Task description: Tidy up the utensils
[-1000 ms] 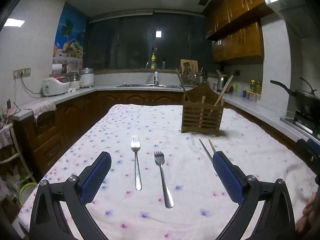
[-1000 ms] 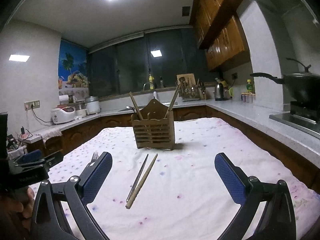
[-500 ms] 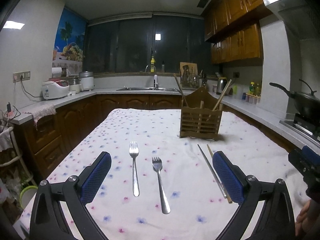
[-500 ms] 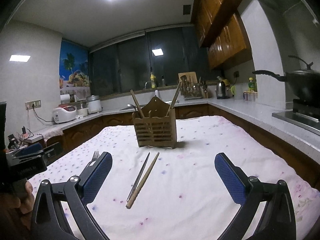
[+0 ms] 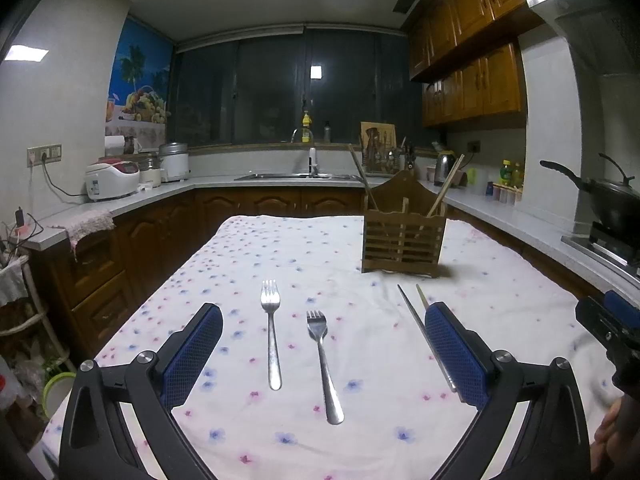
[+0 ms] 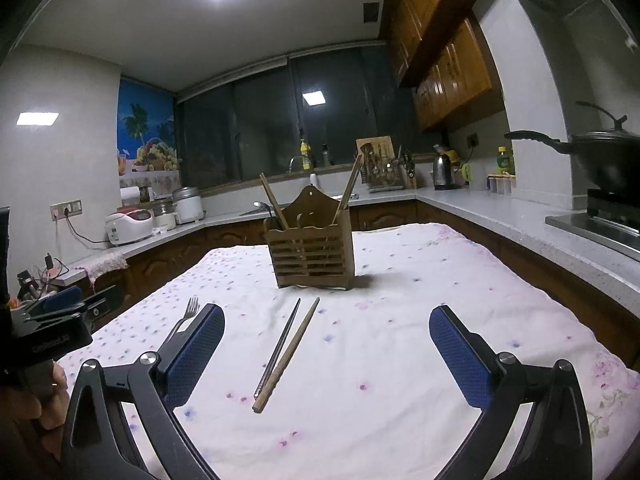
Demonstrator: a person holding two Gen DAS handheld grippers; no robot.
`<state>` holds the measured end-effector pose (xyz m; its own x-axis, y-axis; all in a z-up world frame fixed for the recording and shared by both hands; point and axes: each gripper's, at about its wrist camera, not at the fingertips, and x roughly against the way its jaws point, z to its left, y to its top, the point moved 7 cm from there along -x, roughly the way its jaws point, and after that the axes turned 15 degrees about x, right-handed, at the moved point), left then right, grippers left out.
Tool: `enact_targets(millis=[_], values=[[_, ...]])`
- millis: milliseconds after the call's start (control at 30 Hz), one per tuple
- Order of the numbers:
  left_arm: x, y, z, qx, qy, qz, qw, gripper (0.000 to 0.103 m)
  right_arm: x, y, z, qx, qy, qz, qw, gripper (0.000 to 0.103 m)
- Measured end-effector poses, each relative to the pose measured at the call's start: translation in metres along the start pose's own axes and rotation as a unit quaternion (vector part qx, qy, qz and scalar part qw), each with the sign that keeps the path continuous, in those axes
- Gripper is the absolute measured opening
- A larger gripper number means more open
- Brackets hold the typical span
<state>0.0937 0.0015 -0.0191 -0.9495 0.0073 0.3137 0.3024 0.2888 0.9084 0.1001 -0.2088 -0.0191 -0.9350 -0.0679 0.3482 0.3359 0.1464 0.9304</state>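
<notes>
Flat on cloth, two forks point(image 5: 273, 334), tines toward holder point(image 5: 402, 240), chopsticks point(image 6: 286, 354) lengthwise likewise, both grippers spread, empty.

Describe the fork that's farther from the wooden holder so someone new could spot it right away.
Start at the wooden utensil holder standing on the flowered tablecloth. In front of it lie two metal forks side by side, tines toward the holder. The one you want is the left fork; the right fork lies nearer the loose chopsticks.

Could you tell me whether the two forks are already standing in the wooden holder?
No, both forks lie flat on the tablecloth, short of the wooden holder.
</notes>
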Motion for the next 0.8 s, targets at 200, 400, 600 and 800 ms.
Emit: enact_targets(millis=[200, 400, 600, 800], values=[[-0.0022, -0.0013, 0.0033, 0.002, -0.001, 0.006, 1.0000, 0.102, 0.0010, -0.0003, 0.0008, -0.002, 0.001, 0.002, 1.000, 0.103], [-0.0027, 0.0007, 0.0031, 0.001, 0.003, 0.006, 1.0000, 0.102, 0.0015, -0.0003, 0.0010, -0.003, 0.002, 0.003, 1.000, 0.103], [-0.0016, 0.0009, 0.0030, -0.003, 0.006, 0.003, 1.0000, 0.102, 0.0024, -0.0005, 0.0012, -0.004, 0.002, 0.003, 1.000, 0.103], [-0.0003, 0.0005, 0.0024, -0.004, 0.007, 0.002, 1.0000, 0.102, 0.0011, -0.0016, 0.0013, -0.004, 0.003, 0.005, 1.000, 0.103]])
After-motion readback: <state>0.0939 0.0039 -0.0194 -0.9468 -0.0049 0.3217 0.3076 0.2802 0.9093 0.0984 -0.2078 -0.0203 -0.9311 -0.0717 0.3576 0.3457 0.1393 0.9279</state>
